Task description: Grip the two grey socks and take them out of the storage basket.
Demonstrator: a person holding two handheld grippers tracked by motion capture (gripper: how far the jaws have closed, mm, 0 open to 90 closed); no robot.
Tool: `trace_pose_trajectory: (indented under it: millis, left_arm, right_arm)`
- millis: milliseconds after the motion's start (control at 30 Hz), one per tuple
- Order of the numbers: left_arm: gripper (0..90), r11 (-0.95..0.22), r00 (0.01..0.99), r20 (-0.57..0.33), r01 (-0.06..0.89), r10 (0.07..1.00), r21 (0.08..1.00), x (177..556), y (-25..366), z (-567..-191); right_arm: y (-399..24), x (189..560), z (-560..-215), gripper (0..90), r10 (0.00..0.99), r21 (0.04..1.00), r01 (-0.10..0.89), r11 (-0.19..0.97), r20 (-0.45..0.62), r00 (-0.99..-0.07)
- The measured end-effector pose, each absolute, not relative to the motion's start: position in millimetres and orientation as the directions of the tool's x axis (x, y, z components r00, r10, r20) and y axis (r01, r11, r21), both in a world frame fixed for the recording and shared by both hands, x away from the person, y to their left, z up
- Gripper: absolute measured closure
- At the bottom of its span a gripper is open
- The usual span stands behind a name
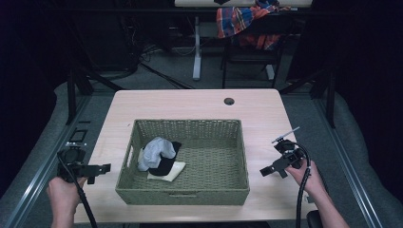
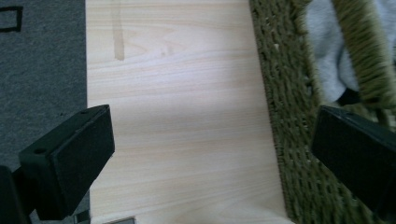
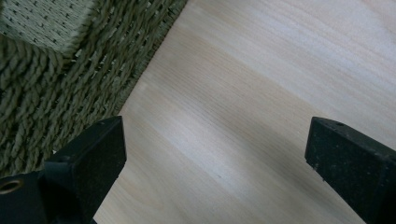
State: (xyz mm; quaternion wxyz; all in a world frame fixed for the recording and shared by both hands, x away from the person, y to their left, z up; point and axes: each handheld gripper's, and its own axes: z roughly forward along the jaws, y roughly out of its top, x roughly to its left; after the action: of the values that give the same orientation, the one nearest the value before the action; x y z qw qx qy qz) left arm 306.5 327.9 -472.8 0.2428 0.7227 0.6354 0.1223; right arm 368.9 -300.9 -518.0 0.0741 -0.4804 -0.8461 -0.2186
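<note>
flanking a woven basket (image 1: 183, 190) on a pale wooden table (image 1: 195, 102), both grippers sit at rest with nothing in them. the left gripper (image 1: 97, 168) hangs at the table's left edge, just beside the basket's left wall, its jaws spread wide over bare wood in the left gripper view. the right gripper (image 1: 273, 168) hovers near the basket's right side, also spread and holding nothing, with the basket's corner at the upper left of the right gripper view

the things to handle lie inside the basket, in its left half: a light grey sock (image 1: 156, 151) bunched on top of a black cloth (image 1: 166, 164), with a cream piece (image 1: 170, 172) under them. through the handle slot in the basket wall, the left gripper view catches a bit of the grey sock (image 2: 327, 60)

the step in hand looks like the approach, before any grasp. the next move likely calls for one gripper, probably the left since it is closer, to rise over the rim, come down into the basket and pinch the grey sock without snagging the weave

the table has a round cable hole (image 1: 229, 101) near its far edge. around it is grey carpet (image 1: 166, 71), dark frame rails, and a chair (image 1: 252, 47) with a plaid cloth (image 1: 237, 19) draped over it in the dim room beyond
</note>
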Motion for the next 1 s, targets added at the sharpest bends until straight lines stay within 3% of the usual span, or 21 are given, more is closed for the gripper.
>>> trace_pose_trajectory:
  millis: [300, 733, 967, 1000]
  left_arm:
    - [0.1, -0.115, 0.181, -0.081, 0.852, 0.980, 0.510, 312, 322, -445]
    - [0.1, -0.213, 0.271, -0.031, 0.817, 0.962, 0.536, 324, 278, -409]
    - [0.0, -0.277, 0.332, -0.007, 0.797, 0.943, 0.536, 338, 258, -400]
    - [0.0, -0.288, 0.342, -0.001, 0.795, 0.940, 0.533, 340, 255, -400]
  right_arm:
    - [-299, 372, -520, 5.5, 0.780, 0.279, 0.838, 0.468, 0.316, -0.540]
    - [-293, 376, -517, 6.1, 0.770, 0.287, 0.825, 0.486, 0.306, -0.560]
    - [-290, 374, -521, 6.1, 0.791, 0.308, 0.847, 0.433, 0.321, -0.521]
    - [-293, 376, -519, 6.1, 0.774, 0.276, 0.830, 0.484, 0.307, -0.554]
